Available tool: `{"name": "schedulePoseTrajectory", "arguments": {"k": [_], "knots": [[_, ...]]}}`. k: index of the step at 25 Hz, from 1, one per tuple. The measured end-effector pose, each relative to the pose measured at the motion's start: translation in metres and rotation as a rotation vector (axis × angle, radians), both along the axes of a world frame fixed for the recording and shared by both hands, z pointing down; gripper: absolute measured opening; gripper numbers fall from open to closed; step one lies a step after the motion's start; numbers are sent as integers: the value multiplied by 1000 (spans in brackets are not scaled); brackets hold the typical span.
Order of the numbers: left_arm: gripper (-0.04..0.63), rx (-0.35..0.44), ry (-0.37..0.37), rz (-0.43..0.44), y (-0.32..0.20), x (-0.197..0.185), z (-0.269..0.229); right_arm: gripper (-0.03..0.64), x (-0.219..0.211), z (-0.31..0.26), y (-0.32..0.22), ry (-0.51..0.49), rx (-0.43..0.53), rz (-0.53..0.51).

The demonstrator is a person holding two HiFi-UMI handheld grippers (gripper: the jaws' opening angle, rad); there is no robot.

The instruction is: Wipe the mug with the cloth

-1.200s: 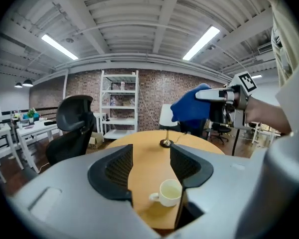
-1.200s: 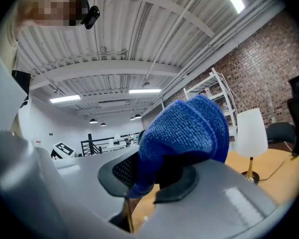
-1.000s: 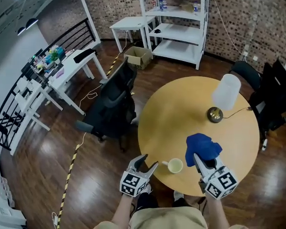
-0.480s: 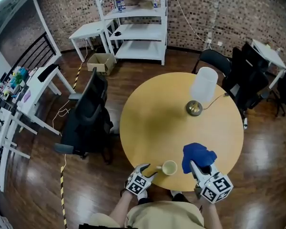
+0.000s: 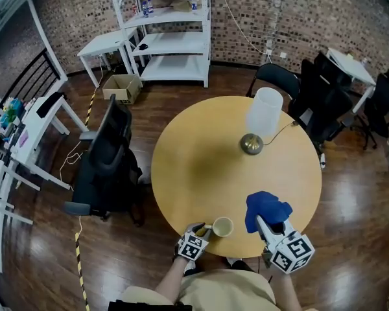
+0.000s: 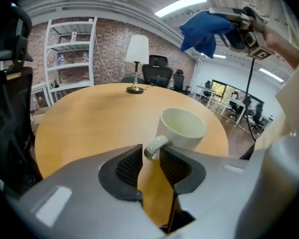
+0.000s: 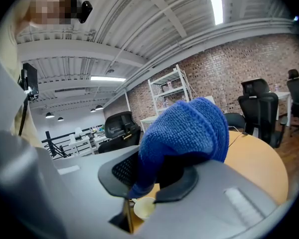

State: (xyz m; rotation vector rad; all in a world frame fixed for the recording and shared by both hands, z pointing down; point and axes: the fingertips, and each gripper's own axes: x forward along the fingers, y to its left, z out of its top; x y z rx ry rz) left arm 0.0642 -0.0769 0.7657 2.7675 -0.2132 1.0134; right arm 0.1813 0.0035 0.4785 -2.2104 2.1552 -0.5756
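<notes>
A cream mug (image 5: 222, 227) stands near the front edge of the round wooden table (image 5: 201, 161). Its handle (image 6: 154, 147) points toward me. My left gripper (image 5: 204, 229) has its jaws closing on that handle, and both pads touch it in the left gripper view, where the mug (image 6: 182, 129) fills the centre. My right gripper (image 5: 269, 224) is raised to the right of the mug, shut on a bunched blue cloth (image 5: 264, 209). In the right gripper view the cloth (image 7: 184, 128) bulges out between the jaws, and the mug (image 7: 144, 208) shows below. The cloth (image 6: 204, 26) hangs high in the left gripper view.
A table lamp (image 5: 262, 115) with a white shade and brass base stands at the table's far side, its cord running right. A black office chair (image 5: 110, 154) stands left of the table, more chairs (image 5: 324, 96) at the right. White shelving (image 5: 162, 31) lines the brick wall.
My left gripper has moved in to the mug and its wide jaws have narrowed round the handle. The right gripper keeps the blue cloth raised beside the mug.
</notes>
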Motion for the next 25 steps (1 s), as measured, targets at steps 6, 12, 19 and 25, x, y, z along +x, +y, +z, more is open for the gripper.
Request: {"name": "schedulePoseTrajectory", "arguments": {"k": [6, 12, 19, 25], "knots": [[64, 7, 28, -101, -11, 10, 2, 64, 4, 2, 4, -1, -7, -14], [51, -93, 83, -208, -15, 14, -3, 64, 14, 9, 9, -7, -19, -38], [44, -103, 108, -308, -19, 13, -6, 64, 17, 35, -1, 13, -53, -109], [44, -276, 101, -457, -23, 5, 3, 64, 18, 139, 4, -28, -276, -156]]}}
